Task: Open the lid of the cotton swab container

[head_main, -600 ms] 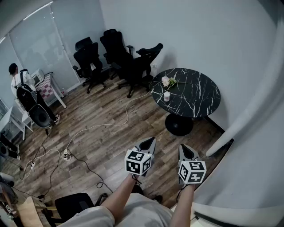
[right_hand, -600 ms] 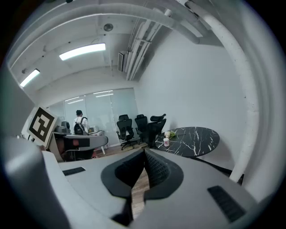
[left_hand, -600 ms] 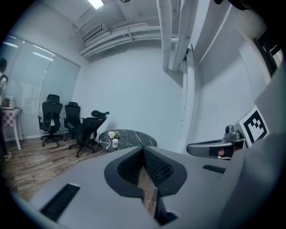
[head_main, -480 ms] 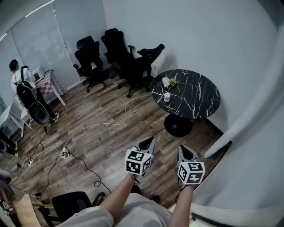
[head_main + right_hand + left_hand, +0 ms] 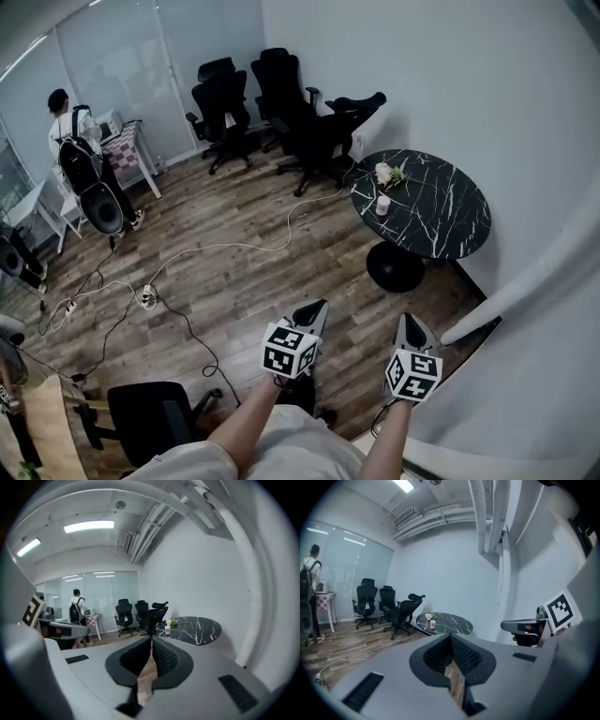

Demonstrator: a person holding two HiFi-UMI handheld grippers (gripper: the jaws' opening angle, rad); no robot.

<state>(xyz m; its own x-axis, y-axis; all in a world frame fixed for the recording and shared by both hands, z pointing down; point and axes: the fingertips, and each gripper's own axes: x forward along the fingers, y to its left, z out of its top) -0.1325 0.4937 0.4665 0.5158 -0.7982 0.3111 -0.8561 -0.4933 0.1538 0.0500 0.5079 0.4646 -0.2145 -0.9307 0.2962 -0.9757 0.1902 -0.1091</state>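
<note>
The cotton swab container (image 5: 382, 204) is a small white tub with a pale pink band. It stands on the round black marble table (image 5: 441, 225) beside a small bunch of flowers (image 5: 387, 174), far ahead of both grippers. My left gripper (image 5: 318, 306) and right gripper (image 5: 410, 320) are held side by side over the wood floor, both shut and empty. In the left gripper view the jaws (image 5: 451, 637) meet below the distant container (image 5: 433, 624). In the right gripper view the shut jaws (image 5: 151, 640) point toward the container (image 5: 167, 629).
Several black office chairs (image 5: 281, 103) stand by the back wall, left of the table. A white cable (image 5: 234, 248) and a black cable (image 5: 187, 337) run across the floor. A person with a backpack (image 5: 70, 131) stands at the far left. A black chair (image 5: 150, 422) sits beside my legs.
The head view has swung left, so the table and chairs have slid to the right in the picture. Both grippers stay shut, side by side, slightly lower in the frame.
</note>
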